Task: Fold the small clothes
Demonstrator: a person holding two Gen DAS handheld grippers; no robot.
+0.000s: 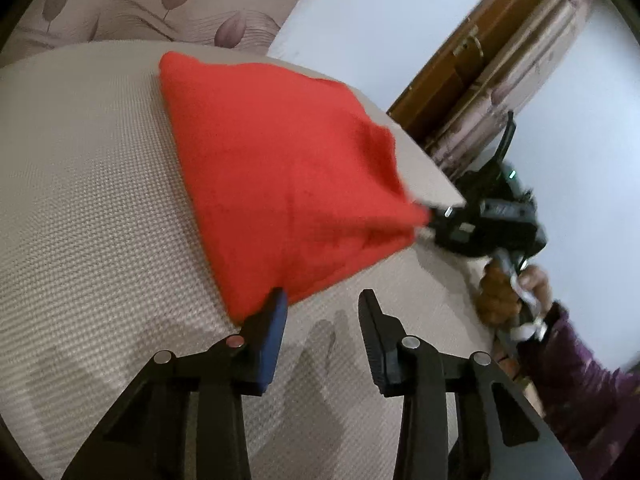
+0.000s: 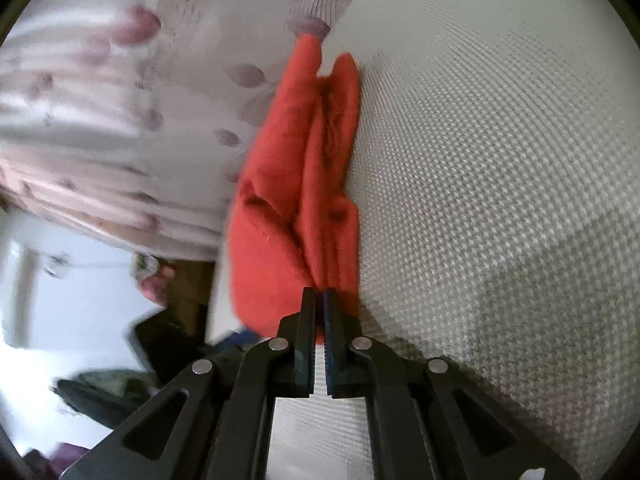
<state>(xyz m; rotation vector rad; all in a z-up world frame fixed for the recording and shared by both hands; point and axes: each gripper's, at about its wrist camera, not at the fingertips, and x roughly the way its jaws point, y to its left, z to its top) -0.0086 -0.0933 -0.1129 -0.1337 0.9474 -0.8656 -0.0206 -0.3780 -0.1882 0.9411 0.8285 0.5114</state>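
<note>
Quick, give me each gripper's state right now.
Left gripper: open, holding nothing, its tips at the near edge of the red cloth.
Right gripper: shut on a corner of the red cloth, lifting it off the woven surface.

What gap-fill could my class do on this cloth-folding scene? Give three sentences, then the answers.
1. The cloth being folded is ____ in colour.
2. The right tool is ____ on a corner of the cloth.
3. The left tool has its jaws ____, one finger at the cloth's near edge on the woven surface.

Missing words: red; shut; open
</note>
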